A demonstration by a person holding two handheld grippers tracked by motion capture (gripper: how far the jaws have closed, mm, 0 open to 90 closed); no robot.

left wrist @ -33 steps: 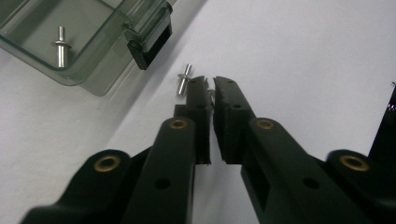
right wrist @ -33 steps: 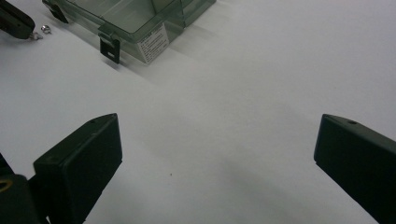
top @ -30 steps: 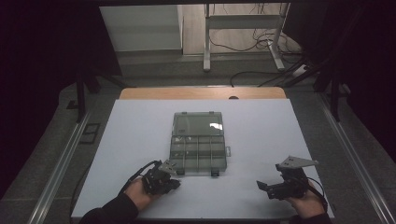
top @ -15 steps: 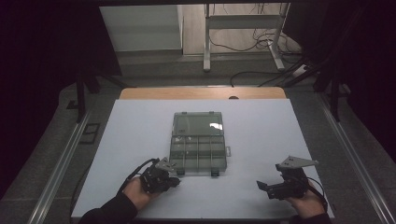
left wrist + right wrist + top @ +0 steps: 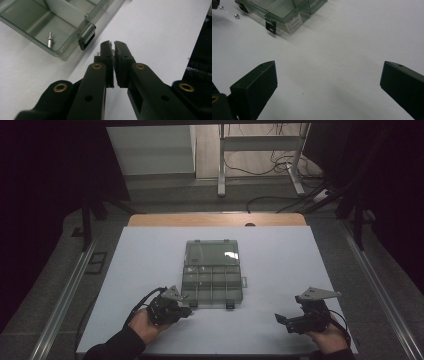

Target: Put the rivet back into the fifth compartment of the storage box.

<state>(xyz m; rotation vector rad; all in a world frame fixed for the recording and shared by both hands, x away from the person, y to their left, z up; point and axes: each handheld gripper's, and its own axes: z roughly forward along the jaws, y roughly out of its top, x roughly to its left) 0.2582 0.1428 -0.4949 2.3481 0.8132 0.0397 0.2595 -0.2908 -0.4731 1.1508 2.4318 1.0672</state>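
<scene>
Pinching what looks like a small screw [image 5: 221,8], the left tongs [image 5: 112,46] sit all but together at the lower left of the high view, just beside the near left corner of the open clear organiser box [image 5: 210,254], which lies in the middle of the white counter [image 5: 280,265]. The right tongs [image 5: 328,67] hover with jaws wide apart and nothing between them at the lower right, well apart from the box. The main risk, I judge, is the screw: the grip is on a tiny, smooth part right at the jaw tips, so a slight tilt or loosening could let it slip out, drop onto the counter and roll away, or fall into the wrong compartment. The tongs are also near the box's black latch [image 5: 86,37], and a careless lift over the wall could knock it and shift the light box. The right gripper view shows the screw sticking out of the tips in its upper left corner, with a loose nut [image 5: 236,15] on the counter near it; the left gripper view hides the screw between its jaws but shows a small metal pin [image 5: 49,40] lying in the nearest compartment
</scene>
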